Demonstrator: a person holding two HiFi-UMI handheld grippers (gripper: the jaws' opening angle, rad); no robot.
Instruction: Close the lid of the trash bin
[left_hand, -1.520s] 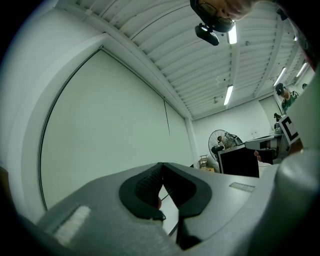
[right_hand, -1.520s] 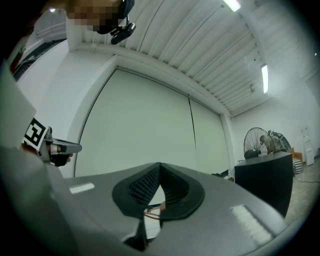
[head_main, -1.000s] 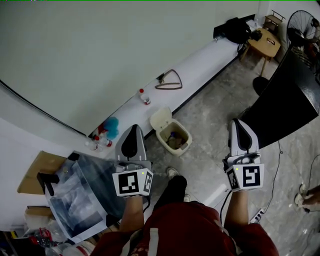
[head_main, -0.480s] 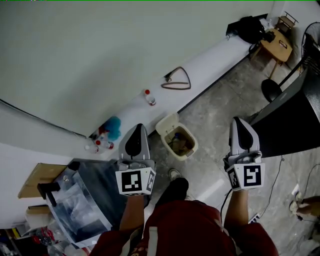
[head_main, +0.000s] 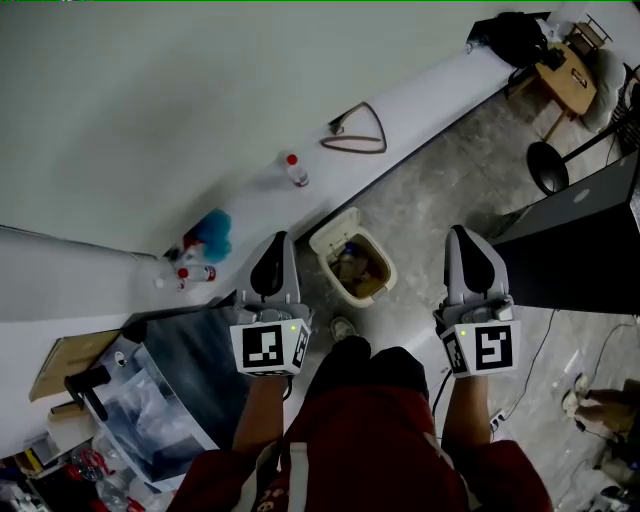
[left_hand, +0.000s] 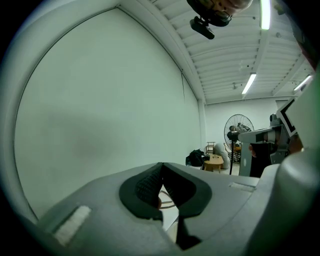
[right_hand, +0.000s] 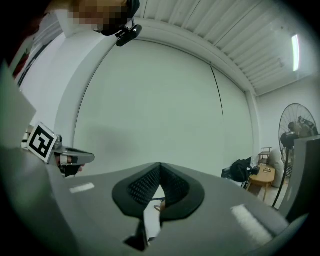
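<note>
Nearest body, left hand-held gripper (head_main: 275, 245) and right hand-held gripper (head_main: 465, 240) seen with jaws pressed together, nothing held.

Between them, just ahead on grey floor (head_main: 440, 190), trash bin (head_main: 352, 262) stood open, rubbish inside. Lid (head_main: 335, 228) swung up, leaned back toward white surface (head_main: 420, 100) along wall.

Lid judged light, stiff, thin plastic, hinged at rear. Best pushed at free upper edge, not pinched. Bin judged light, easily slid if shoved.

On surface: red-capped bottle (head_main: 293, 170), wire triangle (head_main: 355, 135). Farther off: black bag (head_main: 510, 35), wooden table (head_main: 570, 75).
</note>
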